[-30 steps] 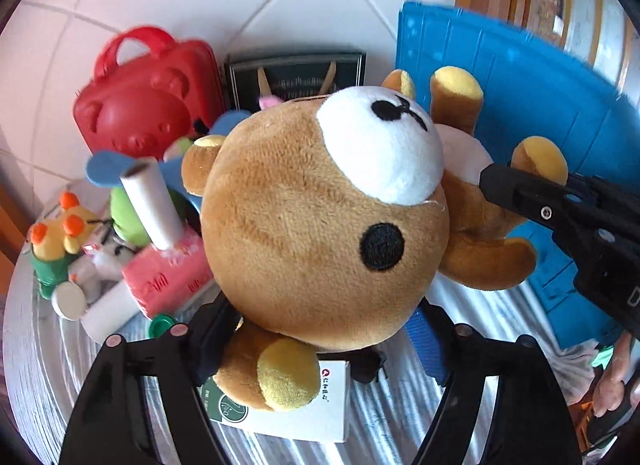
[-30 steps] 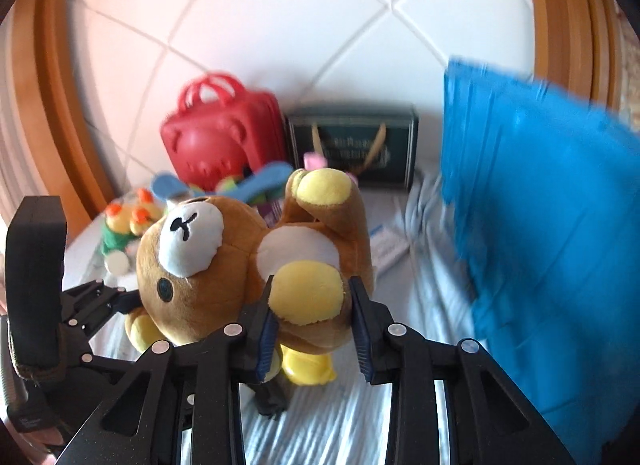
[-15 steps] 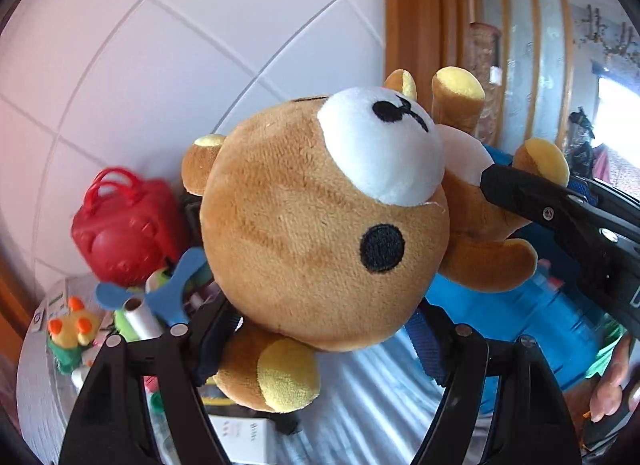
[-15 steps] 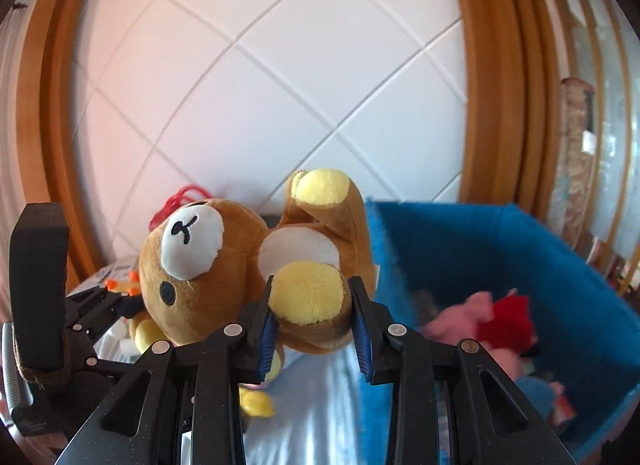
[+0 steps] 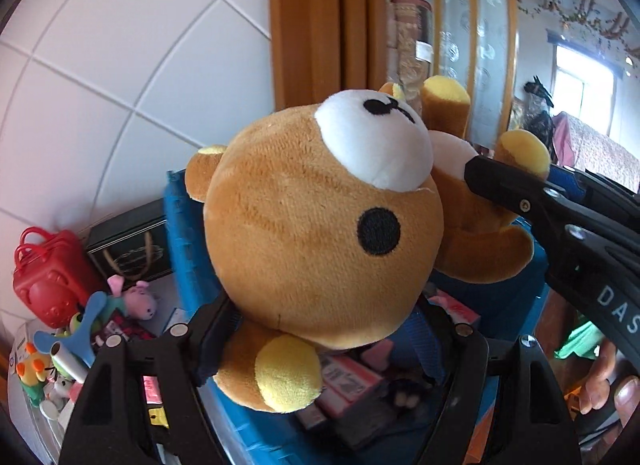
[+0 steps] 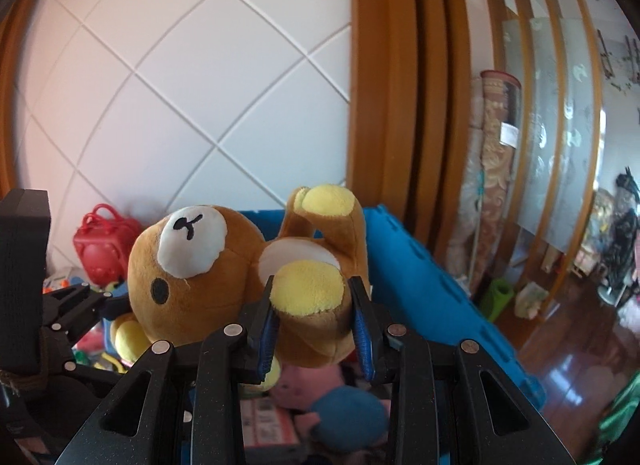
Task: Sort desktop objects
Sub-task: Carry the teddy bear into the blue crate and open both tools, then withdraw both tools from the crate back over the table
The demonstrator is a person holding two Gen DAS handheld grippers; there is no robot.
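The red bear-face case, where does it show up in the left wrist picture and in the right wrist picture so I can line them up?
Left wrist view: red bear-face case stands at the far left edge, below middle, against the white tiled wall.
Right wrist view: the case is left of centre, just left of the plush bear.
Shared landmark: the blue bin to the right of the case in both views.

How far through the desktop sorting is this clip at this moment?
Partly done. The blue bin already holds items, including a pink plush and boxes. In hand: the brown bear plush, carried above the bin, its head in the left gripper and one foot in the right gripper. Left on the table: the red bear-shaped case, a small pig plush and other small toys.
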